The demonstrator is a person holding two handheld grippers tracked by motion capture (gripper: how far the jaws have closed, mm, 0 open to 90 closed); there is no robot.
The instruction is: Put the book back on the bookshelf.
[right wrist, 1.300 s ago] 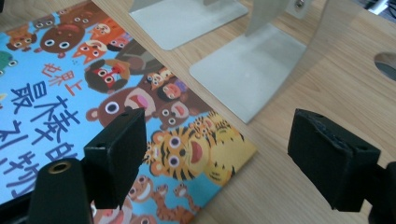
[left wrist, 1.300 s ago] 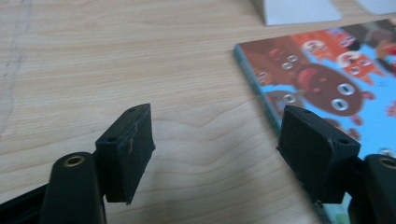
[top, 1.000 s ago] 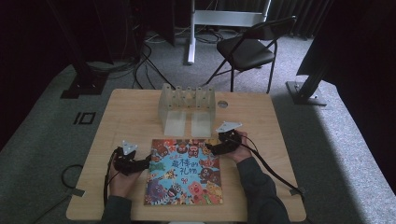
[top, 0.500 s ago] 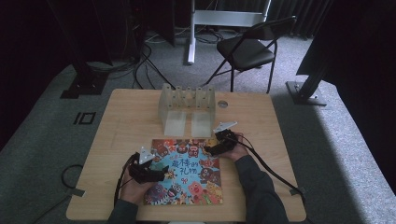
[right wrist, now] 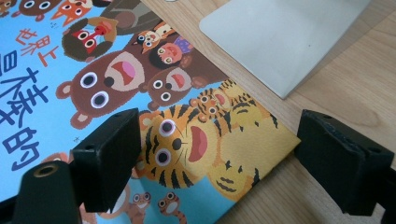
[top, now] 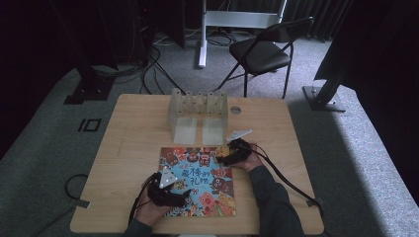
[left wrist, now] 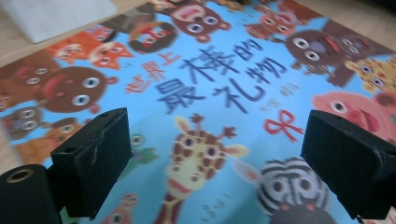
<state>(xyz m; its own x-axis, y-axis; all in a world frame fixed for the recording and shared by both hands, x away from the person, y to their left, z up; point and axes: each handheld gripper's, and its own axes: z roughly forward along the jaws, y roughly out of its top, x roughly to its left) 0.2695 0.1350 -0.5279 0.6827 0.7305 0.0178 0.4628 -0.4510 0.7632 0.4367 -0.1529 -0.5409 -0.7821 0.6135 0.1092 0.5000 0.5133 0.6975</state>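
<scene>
Picture book (top: 198,181) with a bright blue cover, crowded with brown, orange and pink cartoon animals, dark blue lettering, lying on a pale wooden table (top: 133,148).

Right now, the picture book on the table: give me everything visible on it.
The picture book lies flat and closed on the wooden table, front cover up, near the person's edge, just in front of the clear rack. It looks thin, with a glossy light-blue cover crowded with cartoon animals (bears, giraffe, zebra, pig, tiger), dark blue Chinese title characters and a small red bow. The left gripper sits open over its near left part, the right gripper open at its far right corner; neither clamps it.
</scene>
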